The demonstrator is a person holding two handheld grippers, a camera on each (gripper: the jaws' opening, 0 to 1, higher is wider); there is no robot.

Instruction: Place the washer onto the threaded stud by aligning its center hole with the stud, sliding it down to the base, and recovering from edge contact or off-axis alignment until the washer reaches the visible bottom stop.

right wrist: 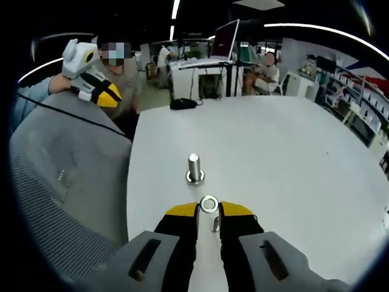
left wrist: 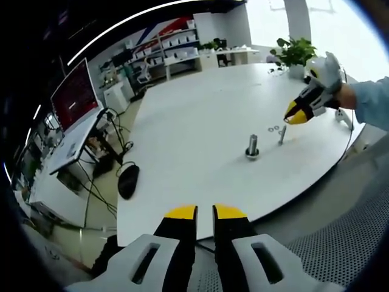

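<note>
— What do we have, biggest first?

— The white round table (left wrist: 182, 121) carries it all. Our left tongs (left wrist: 205, 213) hang off its near edge, tips close together with only a slit between them and nothing in it. Our right tongs (right wrist: 209, 210) are low over the table, and in the left gripper view they hover by the far rim.

— And the threaded stud (right wrist: 194, 165)?

— Upright on its base, just ahead of the right tongs and bare all the way down. A small bolt (right wrist: 216, 224) stands in the slit between the right jaws.

— Where's the washer (right wrist: 209, 204)?

— Right at the tips of the right tongs, face towards us, hole showing. We cannot tell whether the tips pinch it or it lies on the table just past them.

— So how do we do this well?

— We judge the task barely begun. First we make sure of the hold by the rim, leaving the hole free. Then we keep the washer level, bring the hole over the stud's top along its axis, and lower gently. If an edge catches the thread, we lift a touch, re-centre and level it rather than push. We release only once it rests on the base.
</note>
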